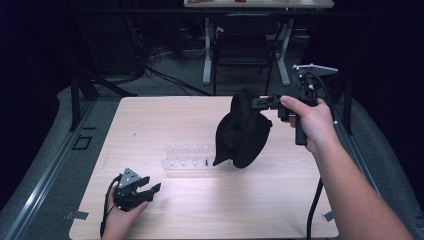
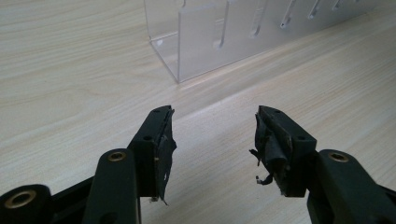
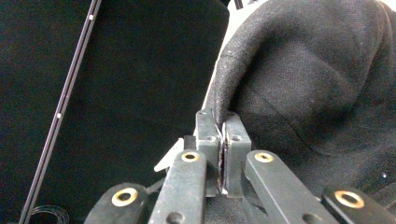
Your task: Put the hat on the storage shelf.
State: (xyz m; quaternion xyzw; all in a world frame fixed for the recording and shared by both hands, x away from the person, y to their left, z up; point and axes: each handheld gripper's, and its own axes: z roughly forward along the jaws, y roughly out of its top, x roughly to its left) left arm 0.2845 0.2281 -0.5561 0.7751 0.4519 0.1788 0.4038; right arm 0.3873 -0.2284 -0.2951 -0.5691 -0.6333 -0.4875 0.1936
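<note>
In the right gripper view, the right gripper [image 3: 223,140] has its two black jaws pressed together on the rim of a black fabric hat [image 3: 308,79], pinching a fold of the cloth at the edge, with the rest of the hat swelling away toward one and two o'clock of that view. In the high view the same right gripper [image 1: 260,102] is raised above the table at about two o'clock from the table's middle, jaws pointing toward nine o'clock, and the hat [image 1: 242,131] hangs down from them, clear of the surface as far as one can tell, its lower edge dangling just above the far right end of a clear plastic rack [image 1: 187,159]. The person's right hand [image 1: 310,120] wraps the grip, and a cable drops from it toward six o'clock. In the left gripper view, the left gripper [image 2: 212,137] has its jaws standing wide apart with nothing between them, worn pads showing frayed bits, and bare light wood beneath. Beyond them, toward twelve o'clock of that view, stands the rack [image 2: 210,42], a slotted transparent wall near the jaw tips but apart from them. In the high view the left gripper [image 1: 150,192] rests low at about seven o'clock on the wooden table [image 1: 280,210], held by the left hand [image 1: 120,215], its tips aimed toward the rack and well apart from the hat.
</note>
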